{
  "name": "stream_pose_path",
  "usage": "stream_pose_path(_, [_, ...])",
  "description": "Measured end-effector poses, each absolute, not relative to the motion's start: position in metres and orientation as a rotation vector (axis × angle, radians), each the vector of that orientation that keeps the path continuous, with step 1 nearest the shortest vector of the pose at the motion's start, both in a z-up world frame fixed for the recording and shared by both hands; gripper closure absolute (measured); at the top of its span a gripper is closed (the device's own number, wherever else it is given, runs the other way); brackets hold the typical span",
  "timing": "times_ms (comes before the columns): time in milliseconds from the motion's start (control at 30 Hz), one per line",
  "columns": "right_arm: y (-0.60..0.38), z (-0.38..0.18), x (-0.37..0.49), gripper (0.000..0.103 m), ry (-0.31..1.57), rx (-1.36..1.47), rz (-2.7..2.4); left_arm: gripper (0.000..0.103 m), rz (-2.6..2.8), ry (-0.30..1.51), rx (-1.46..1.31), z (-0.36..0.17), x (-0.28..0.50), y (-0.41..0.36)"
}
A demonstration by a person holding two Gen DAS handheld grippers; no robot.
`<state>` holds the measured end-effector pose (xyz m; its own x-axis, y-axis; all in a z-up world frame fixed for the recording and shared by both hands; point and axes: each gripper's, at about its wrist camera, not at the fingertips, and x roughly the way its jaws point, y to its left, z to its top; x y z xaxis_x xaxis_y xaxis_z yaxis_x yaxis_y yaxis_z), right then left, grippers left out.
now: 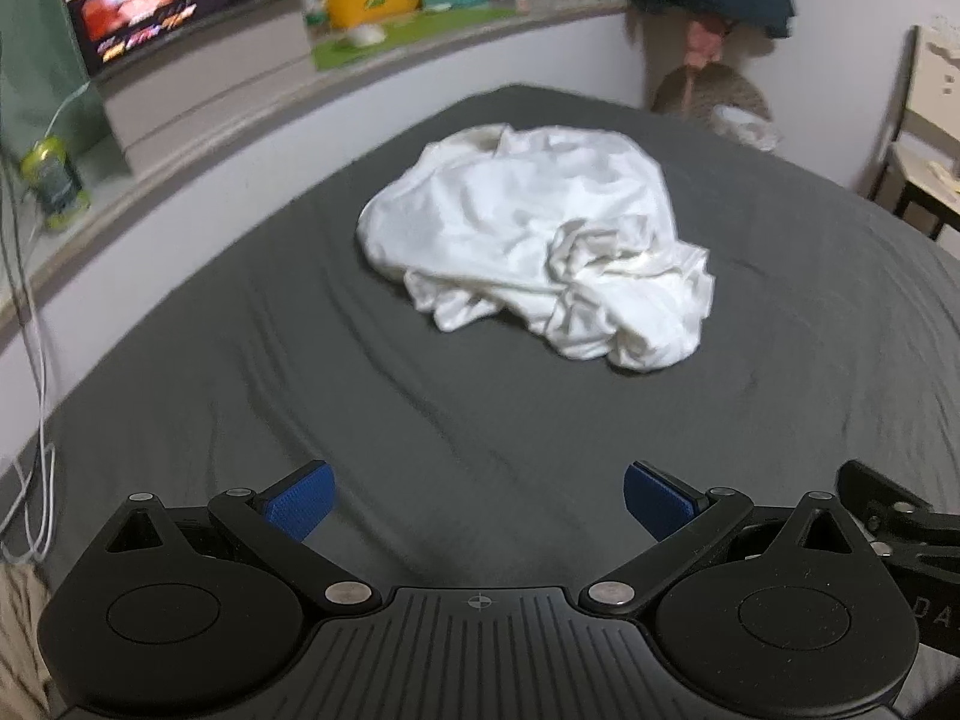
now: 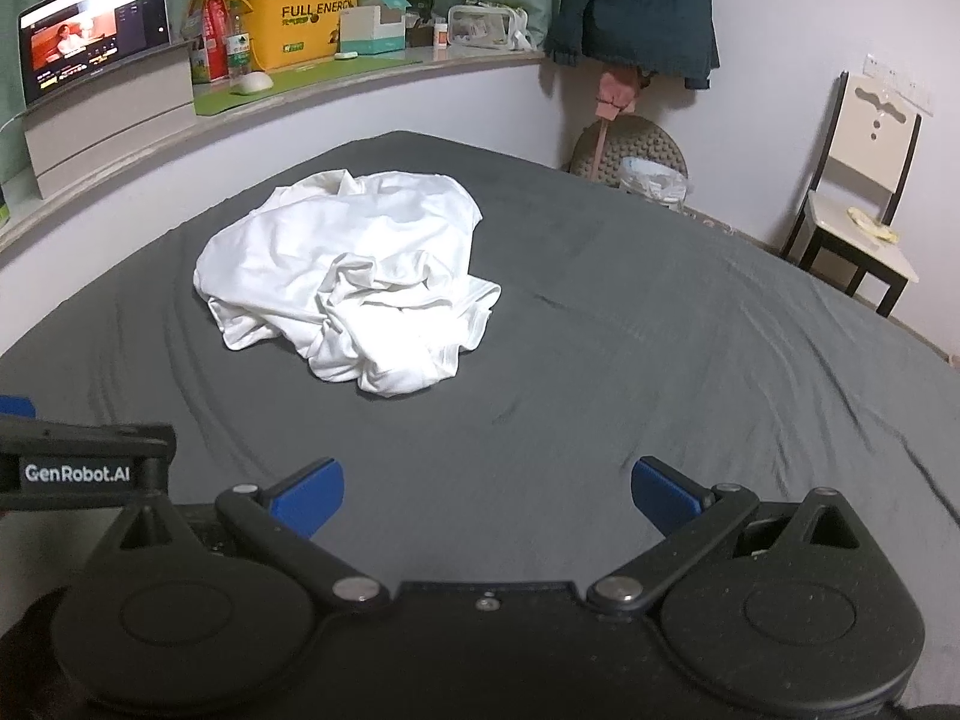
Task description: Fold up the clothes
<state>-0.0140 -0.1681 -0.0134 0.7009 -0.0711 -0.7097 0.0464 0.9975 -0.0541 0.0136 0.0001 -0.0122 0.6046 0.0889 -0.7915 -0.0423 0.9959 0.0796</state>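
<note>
Along the left side of the room a raised ledge (image 2: 312, 93) runs beside the bed (image 2: 600, 360). On it, from the left: an open laptop (image 2: 90, 54) with a lit screen set on a grey box, a clear bottle (image 2: 238, 54), a white mouse (image 2: 252, 83) on a green mat, a yellow bin (image 2: 303, 30) printed "FULL ENERGY" with plush toys on top, and a white-and-teal carton (image 2: 372, 30). In the left wrist view a green can (image 1: 53, 180) stands further left on the same ledge, with white cables hanging beside it.

The left gripper (image 1: 479, 501) is over the near edge of the bed, its blue-padded fingers (image 1: 300, 501) spread wide with nothing between them. The right gripper (image 2: 487, 495) is just beside it at the same near edge, its jaws equally wide and empty; the left unit's black body shows at the left edge of the right wrist view.

The white garment (image 2: 348, 276) lies crumpled in a heap on the dark grey sheet, towards the far left part of the bed, well apart from both grippers. It is bunched, with folds piled at its nearer end.

Beyond the far corner, a dark green coat (image 2: 636, 0) hangs on the wall above a round studded cushion (image 2: 636, 147). At the right, a white chair (image 2: 864, 180) with a black frame stands off the bed's right edge.
</note>
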Motion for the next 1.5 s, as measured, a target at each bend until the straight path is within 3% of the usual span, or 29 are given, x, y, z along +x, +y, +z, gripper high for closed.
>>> stream_pose_path(833, [-0.177,-0.028,0.005,0.0,0.75,-0.058,-0.118,0.0,0.044,0.848,0.01,-0.03,0.018,0.008])
stream_pose_path(1033, [-0.185,-0.054,0.01,0.0,0.863,0.059,-0.038,0.0,0.004,0.89,-0.004,-0.045,0.022,0.013])
stream_pose_path(1200, [-0.194,-0.078,0.021,0.0,0.814,0.164,0.069,0.0,-0.051,0.871,-0.017,-0.057,0.02,0.027])
stream_pose_path(1367, [-0.174,-0.11,0.067,0.0,0.763,-0.087,0.055,0.0,-0.015,0.842,0.06,-0.071,0.021,0.037])
stream_pose_path(1400, [-0.169,-0.117,0.08,0.001,0.763,-0.135,0.061,0.0,0.001,0.841,0.058,-0.073,0.021,0.039])
stream_pose_path(1467, [-0.161,-0.125,0.101,0.019,0.735,-0.167,0.071,0.0,0.032,0.842,0.026,-0.079,0.02,0.046])
stream_pose_path(1500, [-0.157,-0.127,0.112,0.021,0.717,-0.165,0.081,0.0,0.042,0.846,0.008,-0.082,0.019,0.049])
